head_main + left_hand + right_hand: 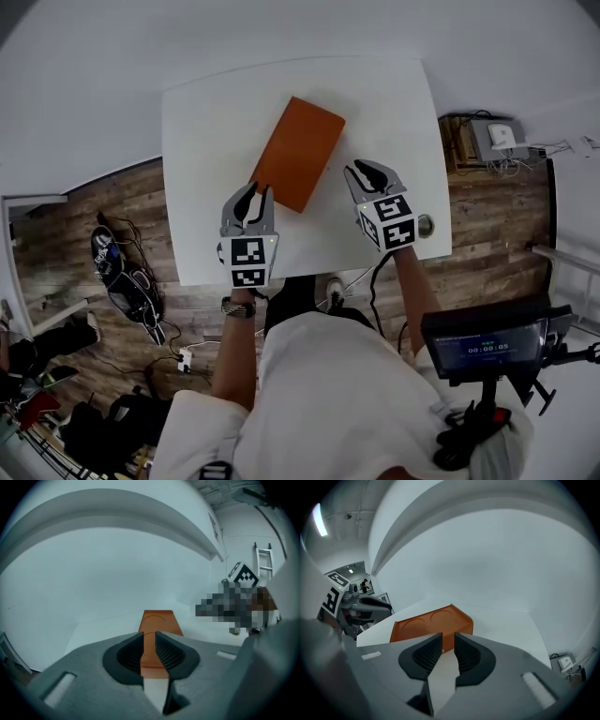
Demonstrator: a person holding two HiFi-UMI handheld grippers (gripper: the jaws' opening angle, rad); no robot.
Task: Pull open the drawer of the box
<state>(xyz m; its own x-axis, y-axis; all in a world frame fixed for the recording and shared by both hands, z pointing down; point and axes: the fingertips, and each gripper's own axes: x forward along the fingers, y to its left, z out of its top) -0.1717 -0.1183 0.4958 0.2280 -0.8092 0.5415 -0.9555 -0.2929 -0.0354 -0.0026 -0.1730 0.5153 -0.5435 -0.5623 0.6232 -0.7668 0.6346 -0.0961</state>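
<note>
The flat orange rectangular box (300, 150) is lying slantwise on the white table (206, 122), with no drawer showing open. The left gripper (253, 195) is hovering at its near end and the right gripper (364, 172) beside its right edge. Both are pointing forward, fingers narrowly parted and empty. One should be bracing the body while the other is pulling straight.
</note>
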